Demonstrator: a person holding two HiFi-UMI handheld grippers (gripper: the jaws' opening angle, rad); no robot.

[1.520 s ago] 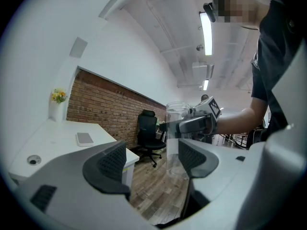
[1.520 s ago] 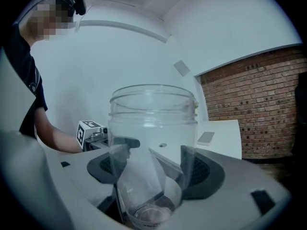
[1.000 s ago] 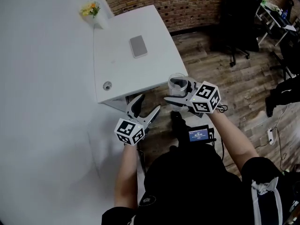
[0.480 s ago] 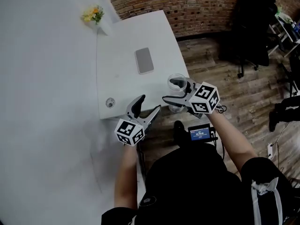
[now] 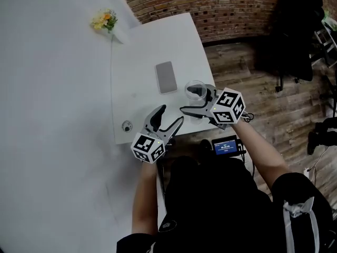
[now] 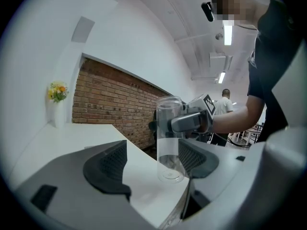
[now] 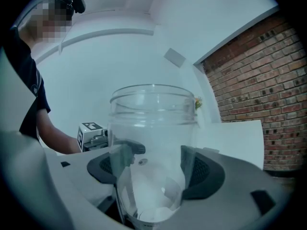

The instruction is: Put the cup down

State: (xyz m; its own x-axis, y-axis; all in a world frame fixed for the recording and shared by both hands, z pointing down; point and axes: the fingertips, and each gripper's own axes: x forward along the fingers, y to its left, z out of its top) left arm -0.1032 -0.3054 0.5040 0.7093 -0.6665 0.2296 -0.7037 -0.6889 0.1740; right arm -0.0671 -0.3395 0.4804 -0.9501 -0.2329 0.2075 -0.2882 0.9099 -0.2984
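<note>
table (image 5: 142,51) corner hidden behind the gripped cup (image 5: 196,90).

Clear, smooth, glossy surface on the cup (image 7: 153,119); undecided between glass and plastic. Matt grey moulded plastic on the right gripper (image 7: 153,176) and left gripper (image 6: 153,171) shells; black, finely ribbed, rubber-like pads (image 6: 108,164). Smooth white satin top on the table (image 5: 137,57). Matt grey face on the flat slab (image 5: 166,77). Rough red brick on the brick wall (image 5: 210,4). Worn, grained wood planks on the floor (image 5: 253,83). Matt black cloth on the sleeve (image 5: 295,188).
</note>
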